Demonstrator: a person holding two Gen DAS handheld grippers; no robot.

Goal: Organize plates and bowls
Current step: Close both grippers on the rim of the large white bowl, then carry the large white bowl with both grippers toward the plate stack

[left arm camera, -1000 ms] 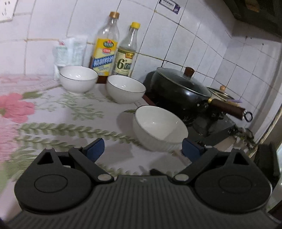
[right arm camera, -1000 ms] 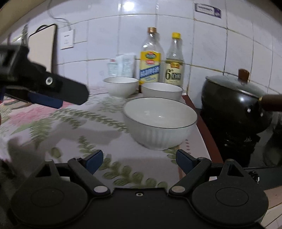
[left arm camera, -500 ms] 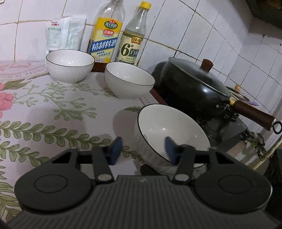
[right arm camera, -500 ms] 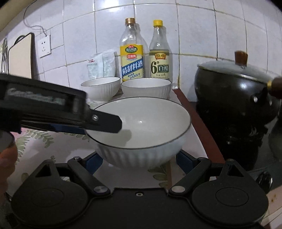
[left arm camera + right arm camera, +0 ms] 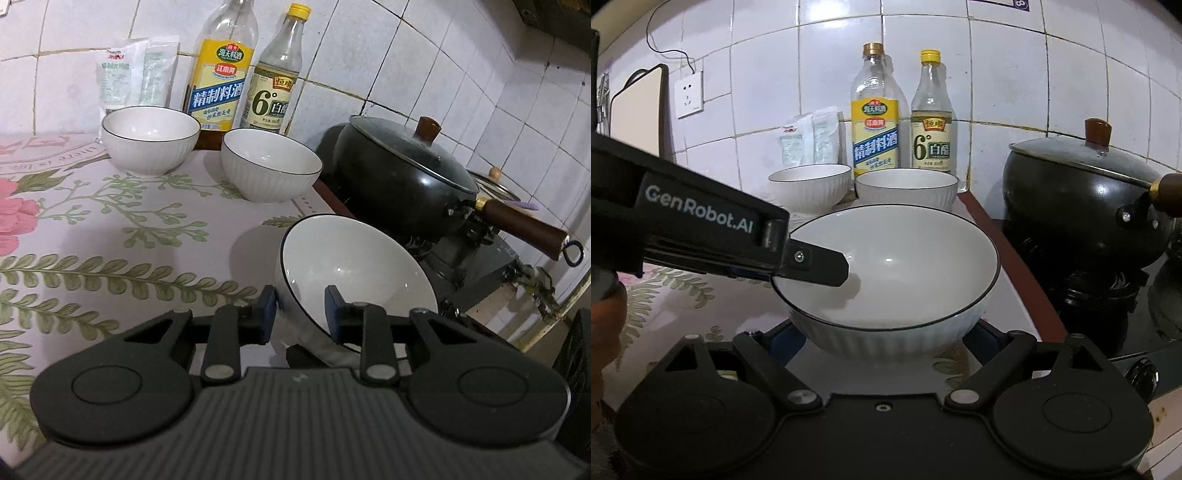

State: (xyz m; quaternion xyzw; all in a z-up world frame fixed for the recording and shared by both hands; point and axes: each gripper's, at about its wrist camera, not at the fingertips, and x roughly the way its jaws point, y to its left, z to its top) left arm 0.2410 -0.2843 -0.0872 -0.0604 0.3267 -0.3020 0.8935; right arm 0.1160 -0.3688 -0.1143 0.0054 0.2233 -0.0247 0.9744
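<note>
Three white ribbed bowls with dark rims stand on the floral counter. The nearest bowl (image 5: 354,273) is tilted, and my left gripper (image 5: 300,314) is shut on its near-left rim, one pad inside and one outside. In the right wrist view the same bowl (image 5: 905,266) sits between the open fingers of my right gripper (image 5: 886,343), with the left gripper (image 5: 812,264) reaching in over its rim from the left. Two more bowls stand at the back, one on the left (image 5: 149,138) and one on the right (image 5: 271,164).
Two bottles (image 5: 221,70) (image 5: 277,77) and white packets (image 5: 136,74) stand against the tiled wall. A black lidded pan (image 5: 402,177) with a wooden handle (image 5: 524,225) sits on the stove at the right. A wall socket (image 5: 689,94) is at left.
My left gripper moved forward to the nearest bowl and closed on its rim, and the bowl has tipped. My right gripper moved up to the bowl, which now sits between its open fingers.
</note>
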